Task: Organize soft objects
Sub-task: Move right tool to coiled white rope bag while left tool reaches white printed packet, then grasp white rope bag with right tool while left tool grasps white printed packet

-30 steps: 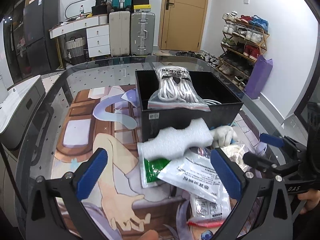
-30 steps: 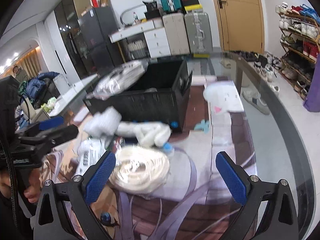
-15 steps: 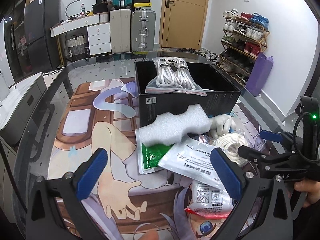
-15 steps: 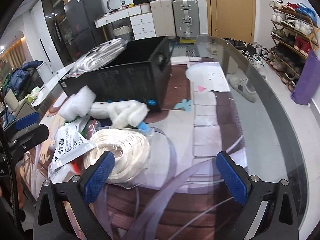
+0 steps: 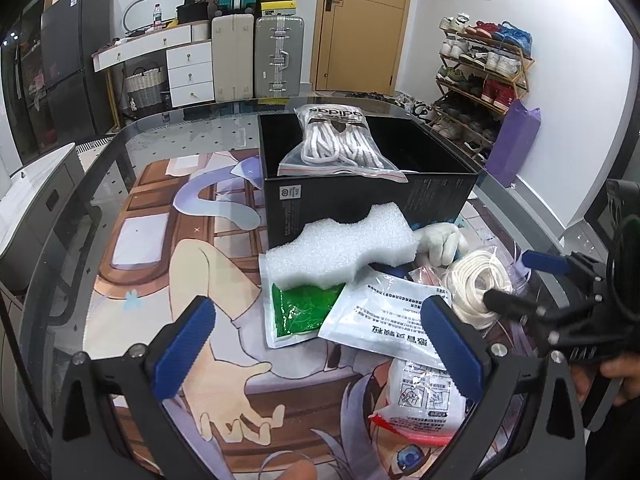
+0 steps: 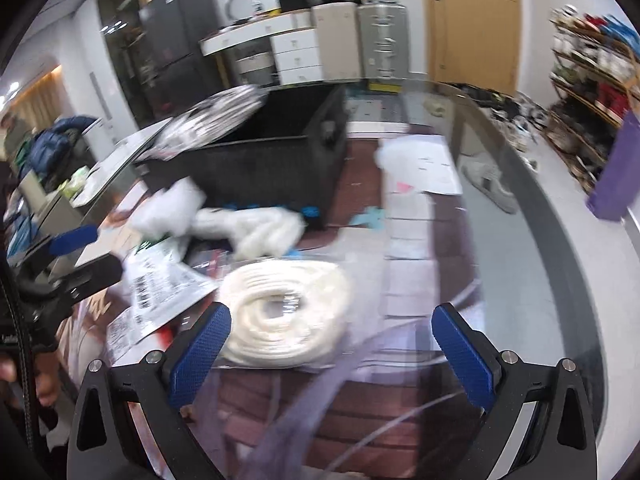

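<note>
A black box (image 5: 372,196) stands on the table with a bag of white laces (image 5: 340,144) lying across its top. In front of it lie a white foam block (image 5: 344,248), a green packet (image 5: 304,310), a white printed pouch (image 5: 384,316), a white glove (image 5: 442,240) and a bagged coil of white rope (image 5: 476,284). My left gripper (image 5: 316,344) is open and empty above the pouches. My right gripper (image 6: 330,344) is open just before the rope coil (image 6: 288,320); it also shows in the left wrist view (image 5: 520,280).
The table carries a printed anime mat (image 5: 160,280) under glass, with a curved edge (image 6: 560,240) on the right. A bag with a red zip strip (image 5: 420,404) lies nearest me. Suitcases (image 5: 276,56), drawers and a shoe rack (image 5: 480,68) stand behind.
Both grippers have moved; the right one has come down close over the rope coil. The left view has pulled back a little from the box. Both stay open.
</note>
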A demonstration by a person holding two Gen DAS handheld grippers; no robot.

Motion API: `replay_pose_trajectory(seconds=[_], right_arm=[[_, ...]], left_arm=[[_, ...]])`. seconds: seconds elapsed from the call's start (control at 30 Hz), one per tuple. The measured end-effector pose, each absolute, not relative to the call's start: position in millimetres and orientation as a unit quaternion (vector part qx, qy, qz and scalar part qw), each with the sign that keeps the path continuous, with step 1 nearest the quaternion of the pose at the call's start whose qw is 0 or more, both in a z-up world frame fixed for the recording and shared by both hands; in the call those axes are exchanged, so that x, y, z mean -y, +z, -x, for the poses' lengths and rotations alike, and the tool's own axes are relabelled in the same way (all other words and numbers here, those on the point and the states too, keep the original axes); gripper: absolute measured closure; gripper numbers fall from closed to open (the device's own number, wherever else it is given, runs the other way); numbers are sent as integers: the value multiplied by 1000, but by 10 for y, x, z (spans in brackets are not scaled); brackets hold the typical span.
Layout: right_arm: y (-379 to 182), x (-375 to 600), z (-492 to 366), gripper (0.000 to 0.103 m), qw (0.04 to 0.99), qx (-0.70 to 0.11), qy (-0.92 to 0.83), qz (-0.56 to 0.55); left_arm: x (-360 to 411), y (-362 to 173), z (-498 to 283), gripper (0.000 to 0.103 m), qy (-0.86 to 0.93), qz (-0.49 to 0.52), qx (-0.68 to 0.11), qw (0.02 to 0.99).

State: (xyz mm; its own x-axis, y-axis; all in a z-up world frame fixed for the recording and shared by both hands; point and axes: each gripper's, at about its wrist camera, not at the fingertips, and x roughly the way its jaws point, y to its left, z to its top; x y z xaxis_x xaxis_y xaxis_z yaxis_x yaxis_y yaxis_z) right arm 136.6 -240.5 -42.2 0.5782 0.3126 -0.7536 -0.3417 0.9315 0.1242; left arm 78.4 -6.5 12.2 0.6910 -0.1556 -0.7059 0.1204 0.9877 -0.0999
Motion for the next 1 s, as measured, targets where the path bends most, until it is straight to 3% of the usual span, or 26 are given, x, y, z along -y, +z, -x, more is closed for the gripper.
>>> replay_pose_trajectory(seconds=[0.83,1.0], right_arm=[[-572,1983,-1356,1,880,-429,185,82],[-538,2033,-1326,24,884,-419,191,79]], left_arm=[[11,70,-870,0,-82,33,-393,915],[15,35,-891,0,-84,31,-397,913]])
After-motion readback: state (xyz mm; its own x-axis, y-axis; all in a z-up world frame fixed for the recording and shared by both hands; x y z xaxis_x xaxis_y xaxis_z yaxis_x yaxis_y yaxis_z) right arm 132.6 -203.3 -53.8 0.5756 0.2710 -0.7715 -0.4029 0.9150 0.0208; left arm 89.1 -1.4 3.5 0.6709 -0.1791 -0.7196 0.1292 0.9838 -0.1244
